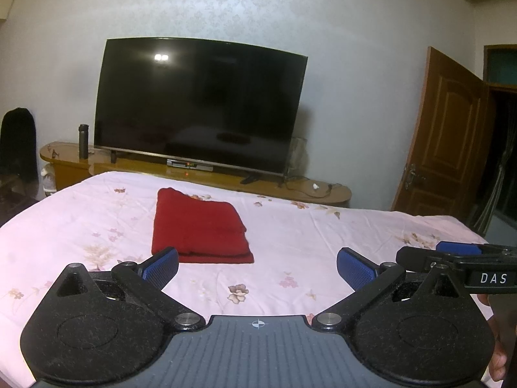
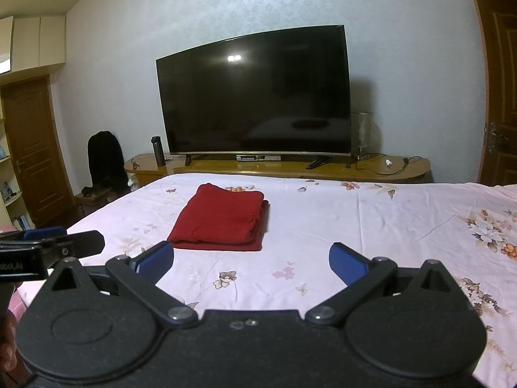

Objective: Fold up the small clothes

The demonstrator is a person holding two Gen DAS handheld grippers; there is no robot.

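A red garment (image 1: 200, 229) lies folded into a neat rectangle on the pink floral bedsheet (image 1: 323, 242). It also shows in the right wrist view (image 2: 223, 218). My left gripper (image 1: 258, 266) is open and empty, held above the sheet just short of the garment's near edge. My right gripper (image 2: 251, 260) is open and empty, also short of the garment and to its right. Each gripper shows at the side of the other's view, the right one (image 1: 452, 255) and the left one (image 2: 48, 242).
A large dark television (image 1: 200, 103) stands on a low wooden cabinet (image 1: 206, 174) beyond the bed's far edge, with a black flask (image 1: 83, 140) and cables. A brown door (image 1: 442, 135) stands open at the right. A dark chair (image 2: 105, 158) is at the left.
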